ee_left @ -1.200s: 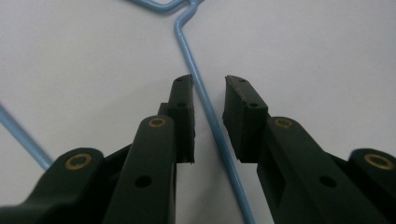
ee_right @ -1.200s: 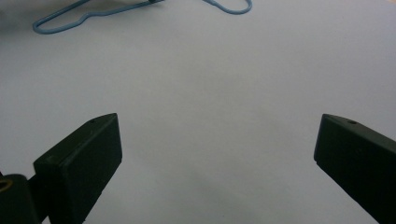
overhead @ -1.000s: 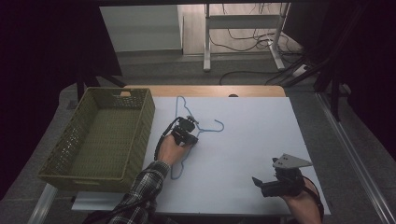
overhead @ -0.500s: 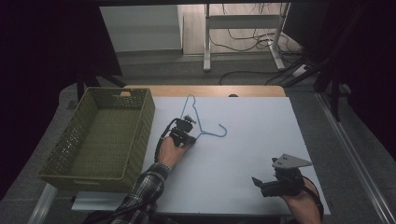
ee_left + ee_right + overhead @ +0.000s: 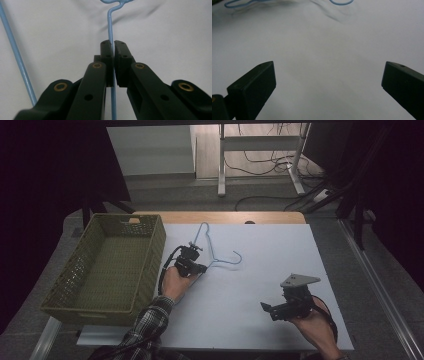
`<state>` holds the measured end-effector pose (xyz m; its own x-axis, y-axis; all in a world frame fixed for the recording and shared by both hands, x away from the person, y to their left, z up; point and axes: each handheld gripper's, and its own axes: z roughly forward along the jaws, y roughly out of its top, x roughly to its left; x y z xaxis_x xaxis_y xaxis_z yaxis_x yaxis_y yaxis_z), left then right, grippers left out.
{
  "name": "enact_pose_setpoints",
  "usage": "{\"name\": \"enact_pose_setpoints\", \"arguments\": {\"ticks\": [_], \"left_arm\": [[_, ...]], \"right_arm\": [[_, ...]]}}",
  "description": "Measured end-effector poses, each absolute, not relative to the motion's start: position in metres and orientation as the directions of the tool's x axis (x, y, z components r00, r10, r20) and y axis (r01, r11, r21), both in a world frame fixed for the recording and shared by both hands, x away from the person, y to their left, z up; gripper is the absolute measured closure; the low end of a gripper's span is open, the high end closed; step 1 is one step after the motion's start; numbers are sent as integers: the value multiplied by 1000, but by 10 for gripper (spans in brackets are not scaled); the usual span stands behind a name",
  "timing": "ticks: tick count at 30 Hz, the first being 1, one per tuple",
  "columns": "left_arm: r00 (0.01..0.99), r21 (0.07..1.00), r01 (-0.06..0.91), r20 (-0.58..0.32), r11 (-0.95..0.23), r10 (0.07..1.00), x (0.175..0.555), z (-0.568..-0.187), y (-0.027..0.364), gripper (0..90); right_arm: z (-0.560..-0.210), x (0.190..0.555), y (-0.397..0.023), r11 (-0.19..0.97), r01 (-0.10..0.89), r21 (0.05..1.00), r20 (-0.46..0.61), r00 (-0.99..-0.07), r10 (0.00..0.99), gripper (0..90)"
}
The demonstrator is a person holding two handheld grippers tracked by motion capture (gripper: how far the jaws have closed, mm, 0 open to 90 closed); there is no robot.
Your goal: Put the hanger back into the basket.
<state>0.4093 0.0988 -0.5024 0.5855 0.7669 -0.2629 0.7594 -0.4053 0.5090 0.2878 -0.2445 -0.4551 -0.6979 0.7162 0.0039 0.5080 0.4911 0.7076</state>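
we're pinching the thin light-blue wire clothes hanger (image 5: 216,251) with the left gripper (image 5: 114,48), jaws pressed together on one straight run of wire just below the twisted neck, as the left gripper view is showing. in the high view the hanger is lying on the white table top (image 5: 260,285), just right of the olive-green woven plastic basket (image 5: 107,265), apart from its wall; its hook is curling toward the table's middle and its far corner is pointing at the wooden back edge. we can't tell whether the wire is touching the surface or riding a little above it. the right gripper (image 5: 285,307) is sitting well apart near the front right of the table, jaws spread wide with nothing between them, the right gripper view looking across bare white surface at the hanger far off. we're judging the hanger as very light and springy: thin wire, likely flexing and swinging around a single pinch point, and round coated wire is probably sliding or rolling between flat pads. gripping near the neck is looking sensible to us, since that's the stiffest spot and close to balance; a hold out on a long arm would probably be letting it droop and pivot. the basket's open top is looking wide, but the hook could be snagging its weave.
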Motion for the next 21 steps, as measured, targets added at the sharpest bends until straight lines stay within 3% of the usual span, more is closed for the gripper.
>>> {"name": "enact_pose_setpoints", "arguments": {"ticks": [6,12,15,21], "left_arm": [[592,524,753,-276,-398,757,406,-502,104,871],[594,539,750,-291,-384,750,404,-498,108,871],[592,542,750,-294,-379,750,404,-498,109,870],[594,540,750,-297,-382,747,404,-501,109,870]], "right_arm": [[-449,314,-231,465,520,716,32,-691,722,3],[-455,346,-211,468,508,723,17,-691,723,141],[-466,365,-196,538,476,696,-51,-715,697,286],[-478,388,-178,596,436,674,-100,-746,658,415]]}}
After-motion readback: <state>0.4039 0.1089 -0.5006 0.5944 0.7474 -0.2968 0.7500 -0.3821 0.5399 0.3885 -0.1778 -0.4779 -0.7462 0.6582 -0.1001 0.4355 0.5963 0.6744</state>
